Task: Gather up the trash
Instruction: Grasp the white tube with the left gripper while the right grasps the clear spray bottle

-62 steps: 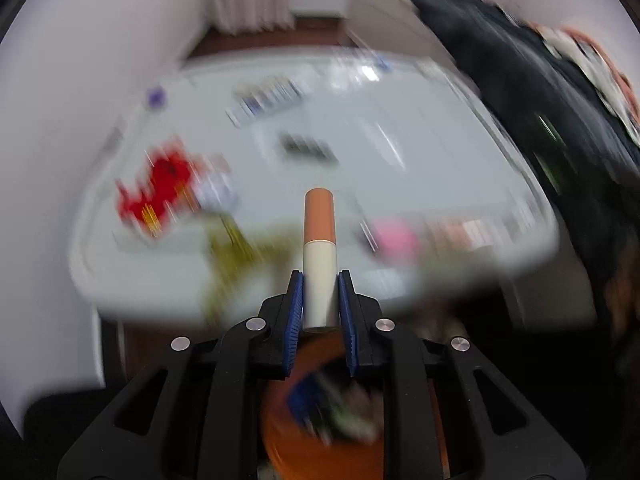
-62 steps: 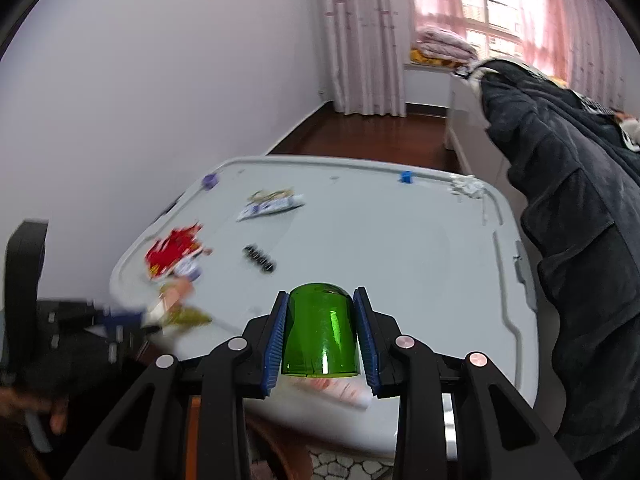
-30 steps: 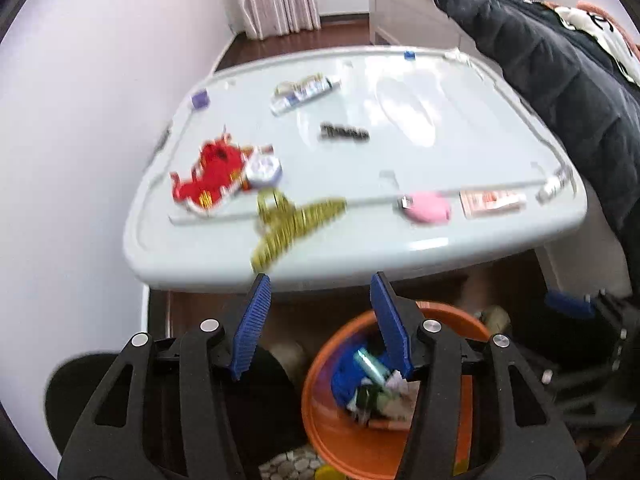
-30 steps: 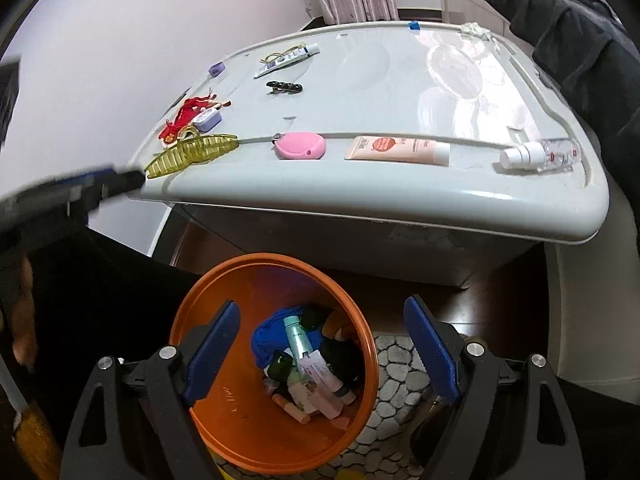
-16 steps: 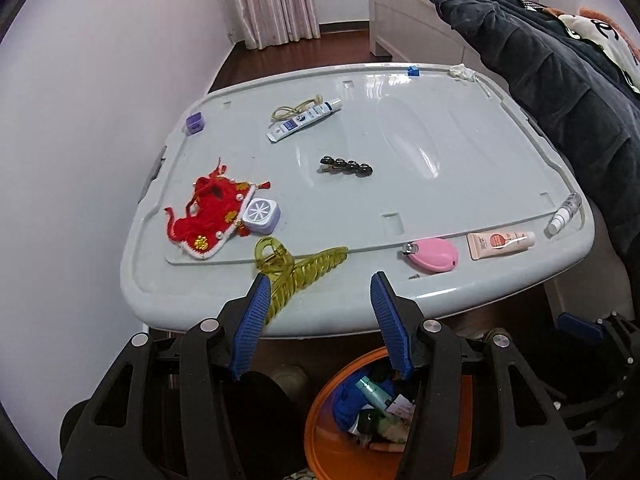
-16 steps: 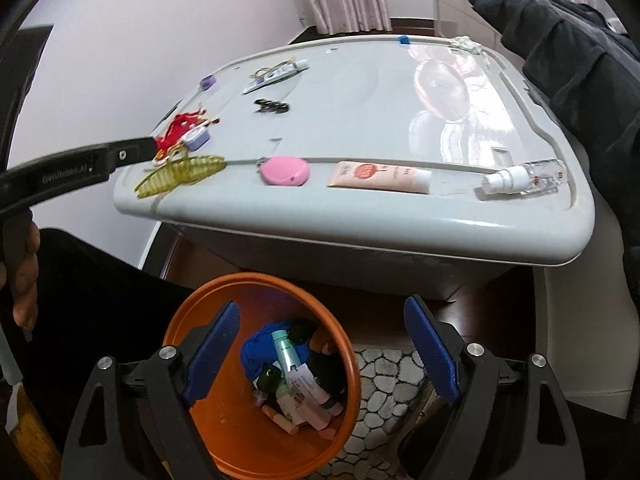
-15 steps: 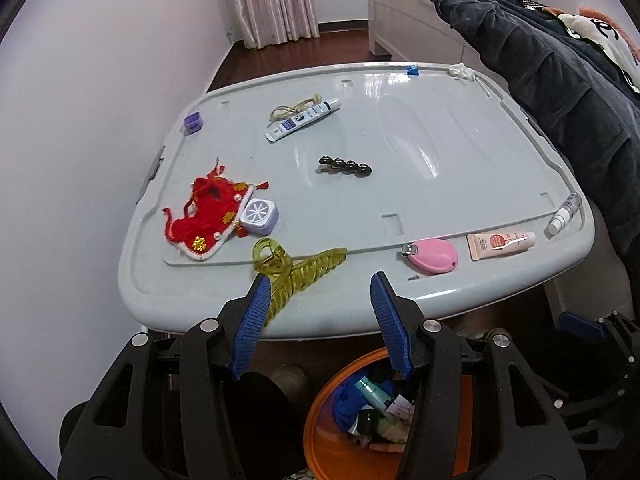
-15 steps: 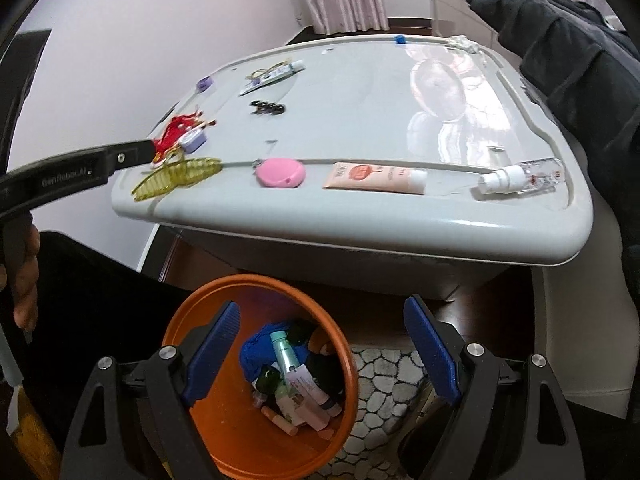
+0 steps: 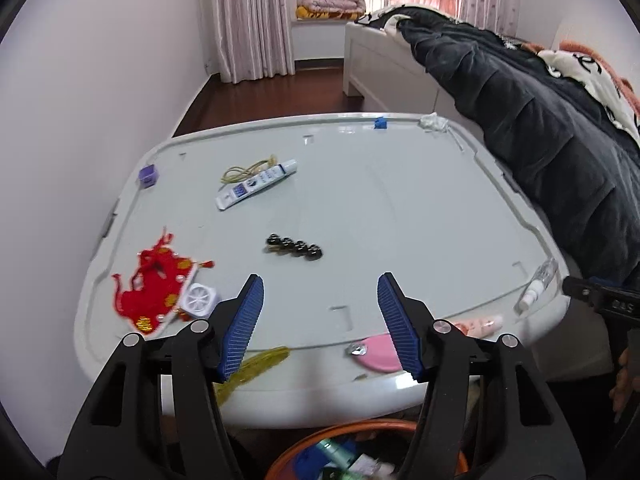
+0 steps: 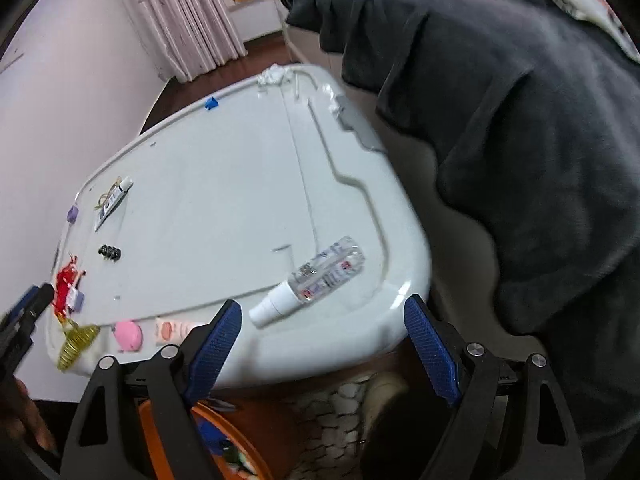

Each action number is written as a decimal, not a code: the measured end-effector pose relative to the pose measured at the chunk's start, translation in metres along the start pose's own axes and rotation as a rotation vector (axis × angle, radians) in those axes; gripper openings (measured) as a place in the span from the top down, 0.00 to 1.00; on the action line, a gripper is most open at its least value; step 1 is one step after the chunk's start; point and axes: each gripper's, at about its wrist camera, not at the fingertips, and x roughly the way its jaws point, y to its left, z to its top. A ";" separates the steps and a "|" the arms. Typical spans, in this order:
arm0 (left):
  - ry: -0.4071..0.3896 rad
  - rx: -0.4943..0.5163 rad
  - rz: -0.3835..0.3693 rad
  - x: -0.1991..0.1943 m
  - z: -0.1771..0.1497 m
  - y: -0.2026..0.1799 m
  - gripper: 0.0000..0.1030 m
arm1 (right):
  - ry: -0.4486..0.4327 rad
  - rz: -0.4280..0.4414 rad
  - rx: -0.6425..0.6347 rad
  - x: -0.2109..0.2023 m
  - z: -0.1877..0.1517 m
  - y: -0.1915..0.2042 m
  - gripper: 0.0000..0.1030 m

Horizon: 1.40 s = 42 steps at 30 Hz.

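My left gripper (image 9: 318, 322) is open and empty, above the near edge of the grey-white table (image 9: 400, 208). My right gripper (image 10: 322, 340) is open and empty, just in front of a clear spray bottle (image 10: 316, 274) lying near the table's right corner; the bottle also shows in the left wrist view (image 9: 538, 286). A peach tube (image 10: 176, 328), a pink compact (image 10: 128, 336) and a yellow hair claw (image 10: 76, 344) lie along the near edge. The orange bin (image 9: 360, 454) with trash stands below the table edge; it also shows in the right wrist view (image 10: 232, 444).
A white tube (image 9: 256, 184), a black hair clip (image 9: 294, 246), a red ornament (image 9: 154, 292), a white square case (image 9: 198, 300) and a purple cube (image 9: 147, 175) lie on the table. A dark coat (image 10: 520, 160) hangs over the bed at the right.
Both grippers let go of their items over the bin and opened. Both then rose toward the table; the right one swung right toward the spray bottle.
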 end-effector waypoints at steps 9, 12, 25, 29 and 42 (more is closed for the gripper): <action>0.041 -0.001 -0.032 0.021 -0.005 0.003 0.43 | 0.075 0.005 0.075 0.037 0.022 0.008 0.30; 0.048 -0.022 -0.049 0.024 -0.004 0.007 0.43 | 0.115 -0.028 0.084 0.053 0.023 0.010 0.40; 0.080 -0.078 -0.049 0.033 -0.007 0.022 0.40 | 0.008 0.001 -0.098 0.039 0.017 0.024 0.77; 0.087 -0.106 -0.043 0.036 -0.007 0.030 0.40 | -0.048 0.024 -0.128 0.025 0.022 0.031 0.77; 0.123 -0.097 -0.082 0.111 0.083 0.102 0.38 | -0.167 0.199 -0.234 -0.014 0.034 0.078 0.77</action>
